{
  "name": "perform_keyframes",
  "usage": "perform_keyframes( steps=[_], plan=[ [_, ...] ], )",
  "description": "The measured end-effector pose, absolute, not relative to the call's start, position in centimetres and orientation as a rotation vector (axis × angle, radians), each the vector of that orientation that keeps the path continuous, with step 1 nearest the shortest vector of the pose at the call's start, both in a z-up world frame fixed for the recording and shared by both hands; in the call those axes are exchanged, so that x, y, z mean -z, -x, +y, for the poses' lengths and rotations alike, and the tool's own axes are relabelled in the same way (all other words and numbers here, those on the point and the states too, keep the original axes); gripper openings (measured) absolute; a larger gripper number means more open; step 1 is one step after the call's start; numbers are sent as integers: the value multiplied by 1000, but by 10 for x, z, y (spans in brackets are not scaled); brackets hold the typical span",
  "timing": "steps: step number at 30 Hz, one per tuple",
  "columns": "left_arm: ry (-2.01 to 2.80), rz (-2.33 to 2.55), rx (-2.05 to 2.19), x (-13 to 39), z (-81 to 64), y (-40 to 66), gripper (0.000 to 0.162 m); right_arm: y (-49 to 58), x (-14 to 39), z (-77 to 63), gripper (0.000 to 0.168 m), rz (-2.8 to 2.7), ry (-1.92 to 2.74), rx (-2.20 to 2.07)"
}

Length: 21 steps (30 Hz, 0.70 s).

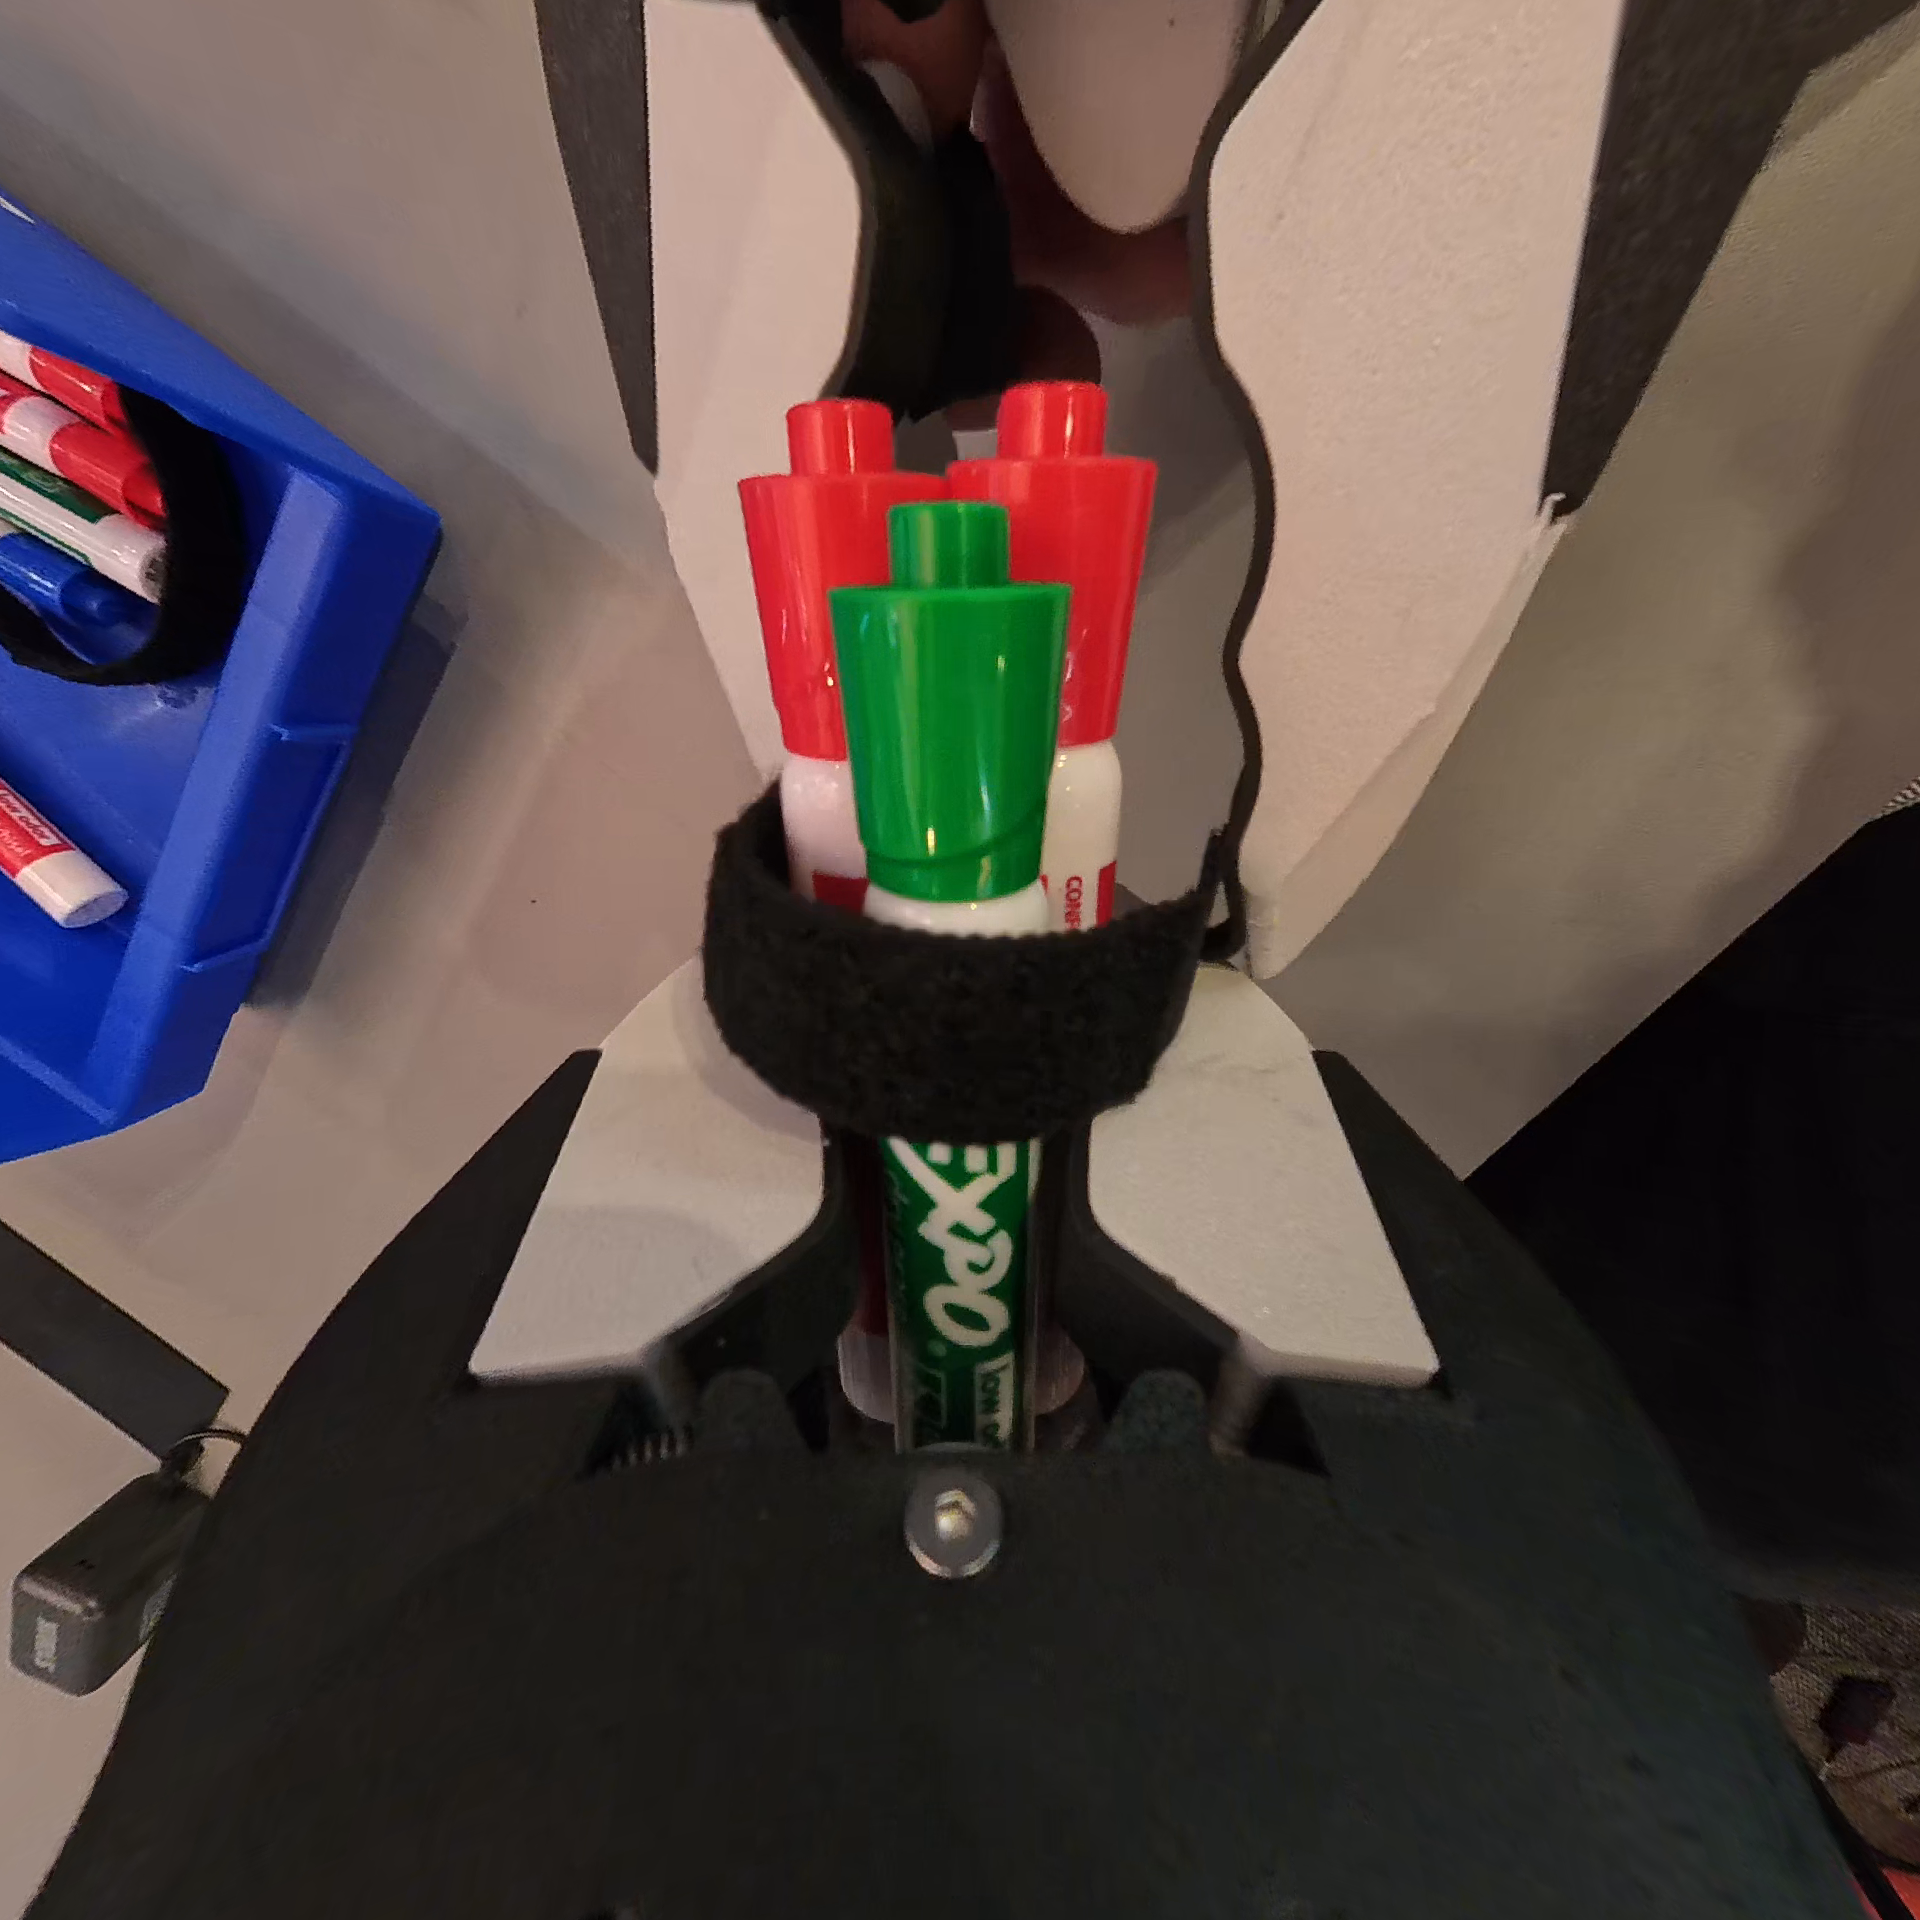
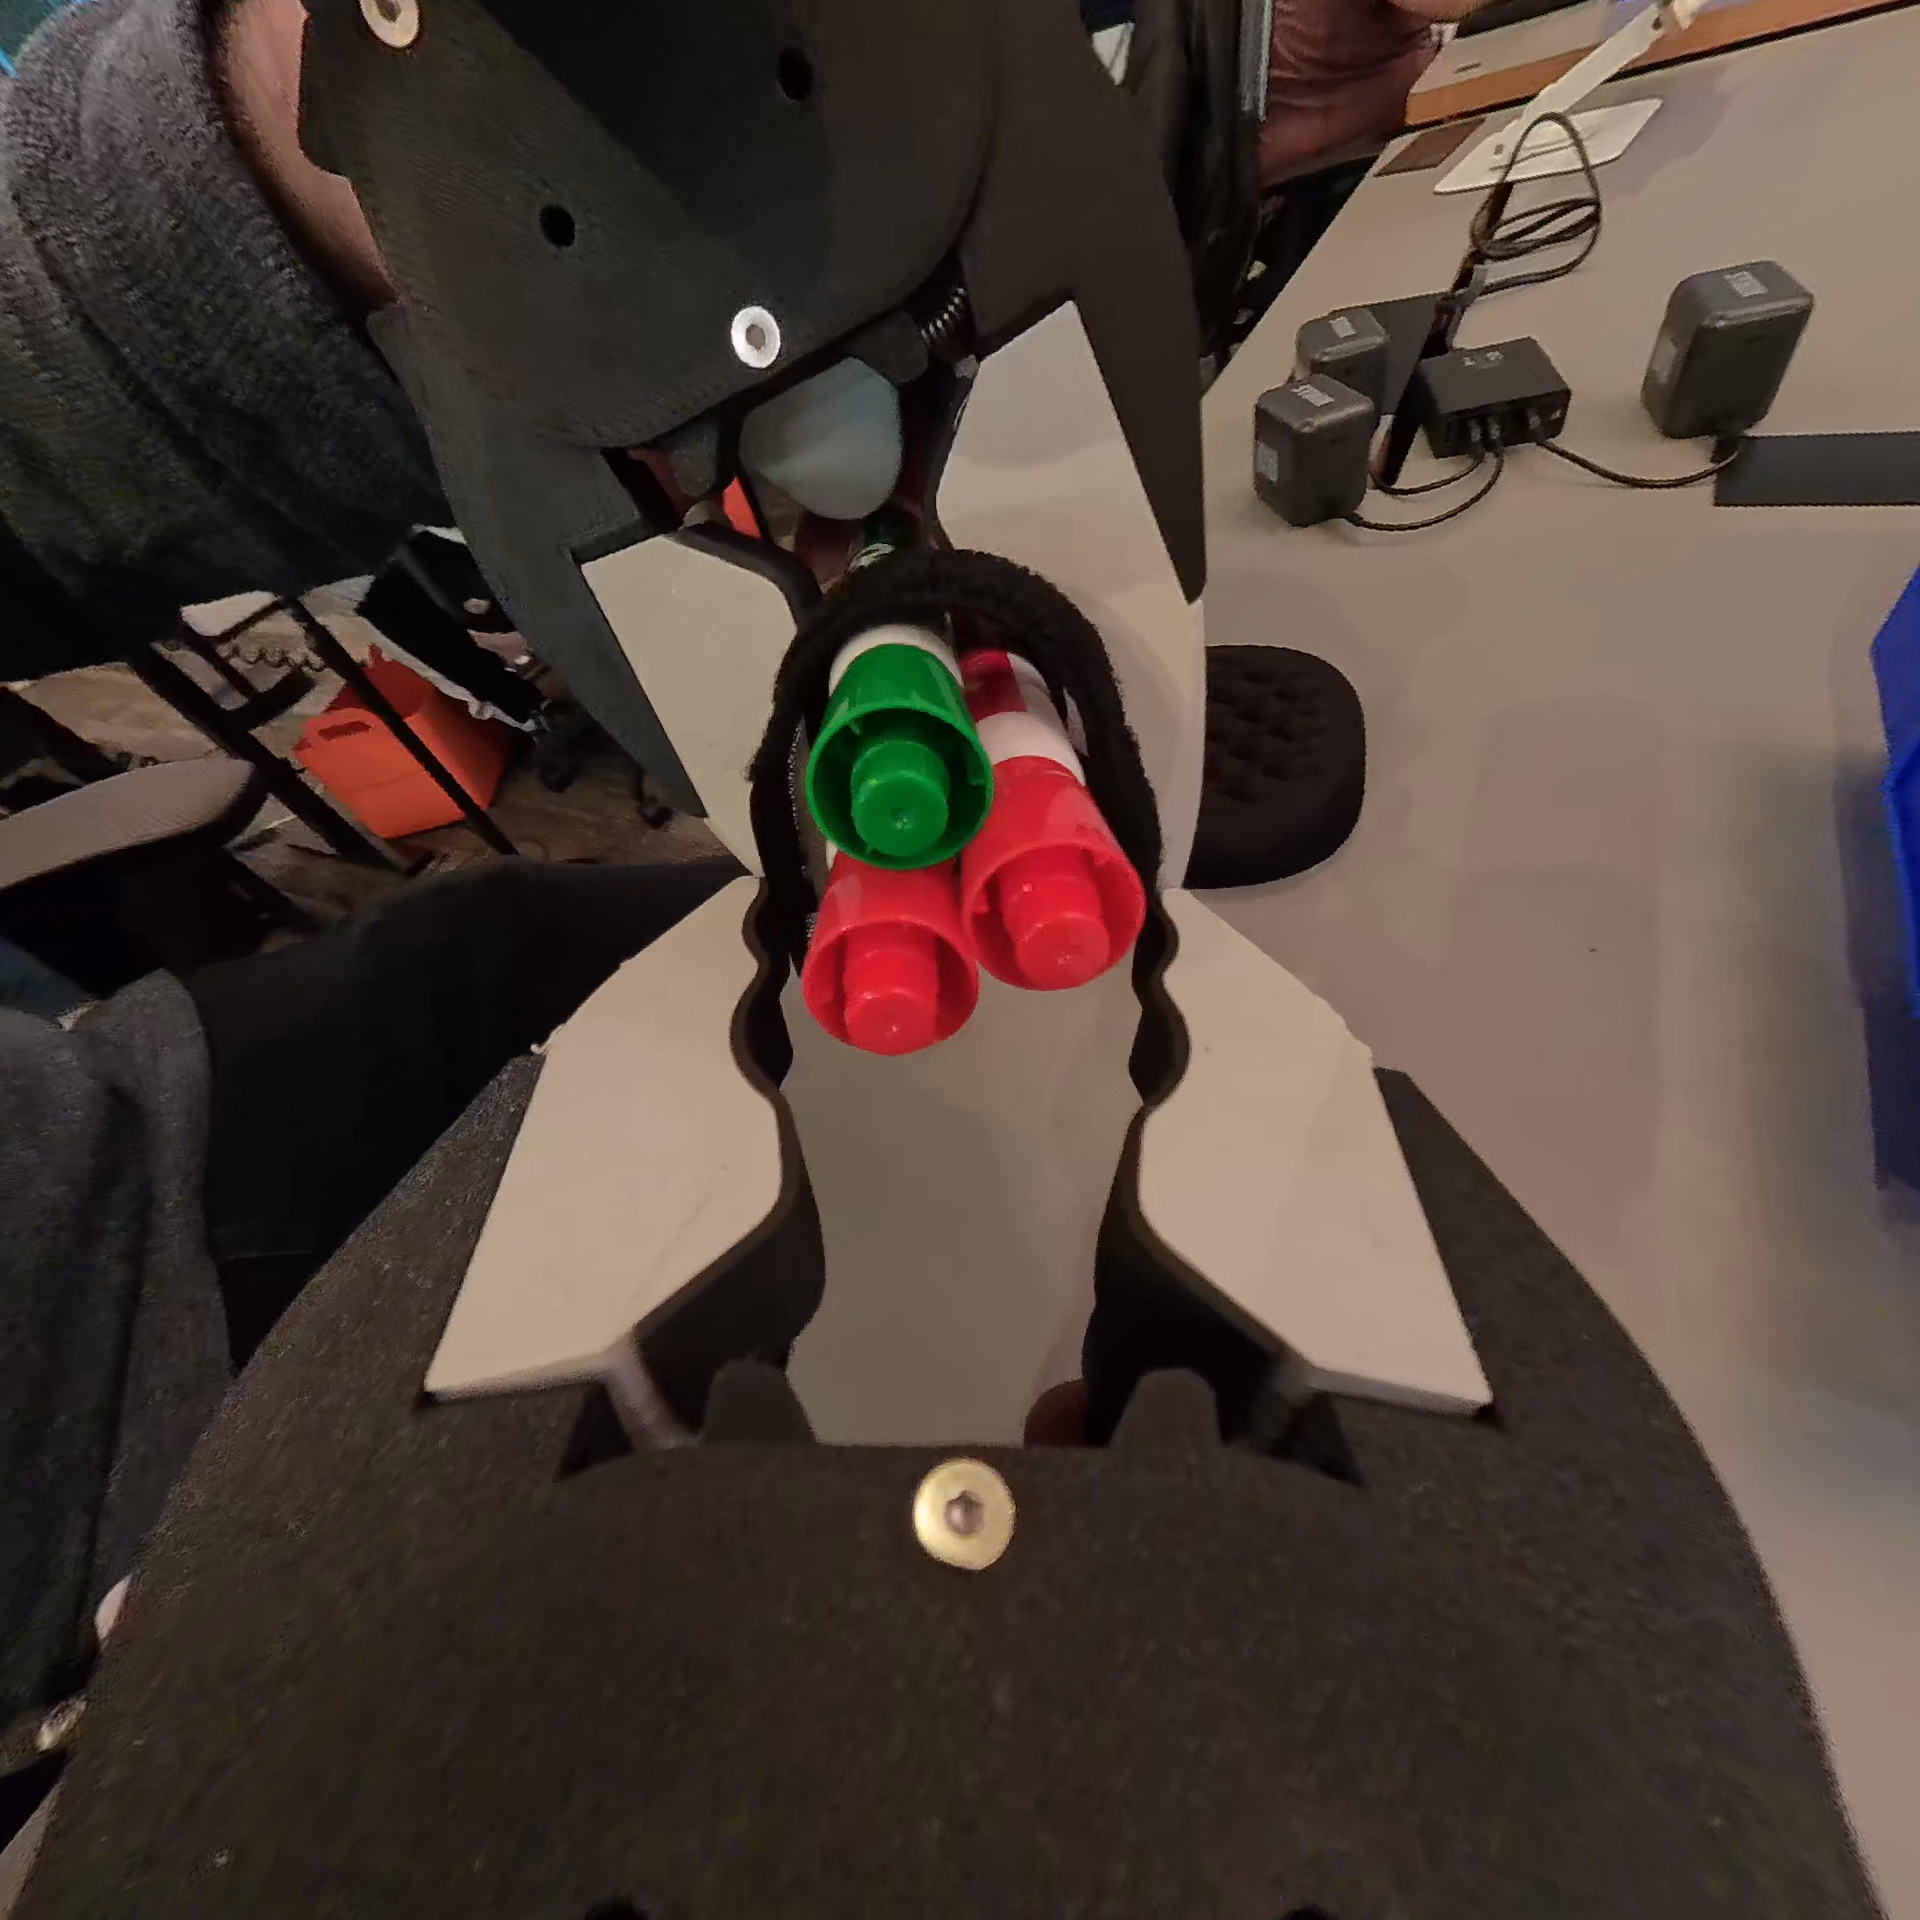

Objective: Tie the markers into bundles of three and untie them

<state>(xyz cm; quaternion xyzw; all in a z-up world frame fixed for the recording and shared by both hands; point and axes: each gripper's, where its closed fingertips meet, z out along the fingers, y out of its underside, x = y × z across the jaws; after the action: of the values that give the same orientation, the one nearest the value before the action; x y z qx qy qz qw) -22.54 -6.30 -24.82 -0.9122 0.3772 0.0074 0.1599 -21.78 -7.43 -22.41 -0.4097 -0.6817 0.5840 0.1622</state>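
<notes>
Left wrist view: nearest the camera, the left gripper (image 1: 951, 1039) is clamped on the barrels of a bundle of three markers. One green marker (image 1: 951, 748) lies in front, and two red markers (image 1: 821, 603) sit behind it, all with white barrels and their caps pointing away. A black fabric strap (image 1: 935, 1018) circles the barrels just below the caps. Beyond the caps, the right gripper's white fingers (image 1: 1382, 520) stand on either side of the bundle. At far left, a blue bin (image 1: 260, 790) on the pale table (image 1: 520, 343) holds more markers inside another black strap.

Right wrist view: the right gripper (image 2: 961, 997) has its fingers apart, flanking the three caps without pressing on them, as far as can be seen. The bundle points toward this camera, green cap (image 2: 899, 769) uppermost, and the strap (image 2: 1091, 686) loops loosely around it. Across the grey table (image 2: 1558, 779) at far right lie dark adapters (image 2: 1311, 449) with cables. At left, an orange box (image 2: 390, 758) sits on the floor.
</notes>
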Motion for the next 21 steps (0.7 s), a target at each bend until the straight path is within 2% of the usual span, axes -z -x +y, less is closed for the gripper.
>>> perform_keyframes(
  steps=[4, 6, 10, 12, 18, 21],
  plan=[
    [2602, 1093, -30, 247, -63, 224, 43, 217, 225, -76, 65, -1944, 1186, -1729],
    [2601, 1093, -29, 247, -63, 225, 43, 216, 223, -78, 58, -1937, 1176, -1758],
    [2599, 1093, -19, 247, -63, 224, 43, 215, 223, -79, 59, -1935, 1187, -1794],
    [2597, 1093, -23, 246, -63, 225, 43, 215, 221, -81, 51, -1935, 1169, -1797],
    [2598, 1094, -17, 246, -63, 225, 43, 214, 220, -81, 50, -1933, 1167, -1807],
    [2602, 1093, -27, 246, -63, 227, 43, 214, 219, -80, 43, -1932, 1159, -1794]
  ],
)
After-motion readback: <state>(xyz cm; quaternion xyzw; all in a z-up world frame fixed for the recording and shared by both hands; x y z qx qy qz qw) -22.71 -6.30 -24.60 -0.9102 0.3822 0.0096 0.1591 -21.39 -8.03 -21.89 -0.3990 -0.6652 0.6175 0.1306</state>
